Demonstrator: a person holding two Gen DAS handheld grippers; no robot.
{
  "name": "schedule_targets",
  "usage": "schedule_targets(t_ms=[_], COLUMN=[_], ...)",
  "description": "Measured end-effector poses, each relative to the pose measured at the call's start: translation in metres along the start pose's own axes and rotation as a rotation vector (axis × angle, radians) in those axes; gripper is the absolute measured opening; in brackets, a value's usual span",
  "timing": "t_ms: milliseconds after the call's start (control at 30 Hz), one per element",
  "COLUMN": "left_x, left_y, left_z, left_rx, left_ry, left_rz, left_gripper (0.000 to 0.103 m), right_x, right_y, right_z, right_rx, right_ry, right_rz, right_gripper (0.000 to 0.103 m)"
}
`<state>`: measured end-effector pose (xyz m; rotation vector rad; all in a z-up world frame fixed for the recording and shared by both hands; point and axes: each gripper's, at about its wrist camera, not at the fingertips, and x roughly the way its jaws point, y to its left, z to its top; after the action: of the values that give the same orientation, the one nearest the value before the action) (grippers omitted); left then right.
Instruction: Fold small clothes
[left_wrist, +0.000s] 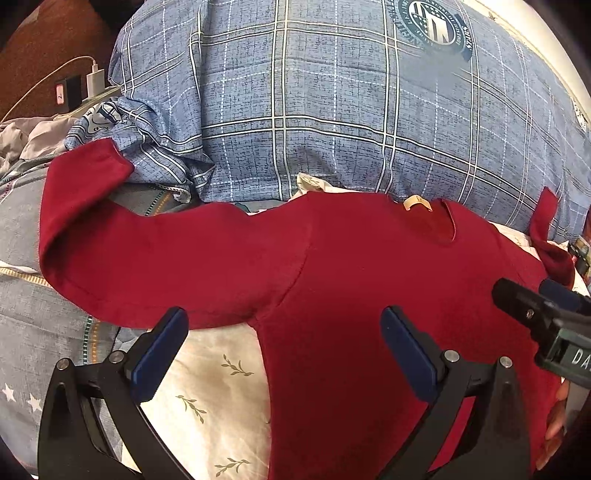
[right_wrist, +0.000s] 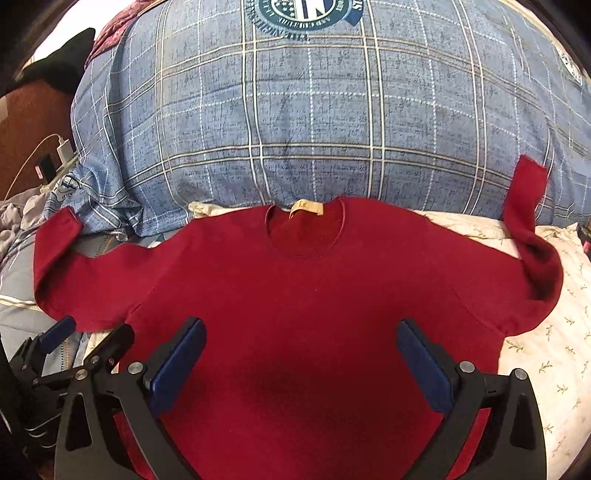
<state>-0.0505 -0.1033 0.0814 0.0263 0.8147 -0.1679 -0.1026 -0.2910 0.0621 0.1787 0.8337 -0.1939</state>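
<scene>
At the upper left of the left wrist view a white charger (left_wrist: 95, 82) with its cable sits on a brown surface, and below it grey crumpled cloth (left_wrist: 22, 138) lies at the frame edge. A red long-sleeved shirt (right_wrist: 295, 295) is spread flat, front up, on a cream sheet (right_wrist: 554, 332) printed with small leaves, filling the middle of both views; its neckline with a tan label (right_wrist: 306, 209) points toward a big blue plaid pillow (right_wrist: 295, 110) across the top of the frame. The left sleeve (left_wrist: 110, 240) stretches toward the left edge, its cuff turned up against the pillow; the right sleeve (right_wrist: 532, 236) bends upward at the right, its cuff resting on the pillow. The left claw (left_wrist: 284, 350) is spread wide above the shirt's left armpit and side, holding nothing. The right claw (right_wrist: 301, 358) is also wide apart, holding nothing, over the middle of the shirt's chest. In the right wrist view the left claw shows at the lower left, just beside the right one.
</scene>
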Motion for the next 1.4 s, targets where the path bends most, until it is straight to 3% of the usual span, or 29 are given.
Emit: schedule_targets(t_ms=[1400], left_x=[0.01], left_y=[0.018], left_z=[0.0], left_rx=[-0.019], left_ry=[0.015], left_rz=[0.007], left_gripper=[0.103], right_x=[0.031], right_y=[0.011], right_z=[-0.007], right_rx=[-0.024], right_ry=[0.063], right_rz=[-0.002], right_gripper=[0.102])
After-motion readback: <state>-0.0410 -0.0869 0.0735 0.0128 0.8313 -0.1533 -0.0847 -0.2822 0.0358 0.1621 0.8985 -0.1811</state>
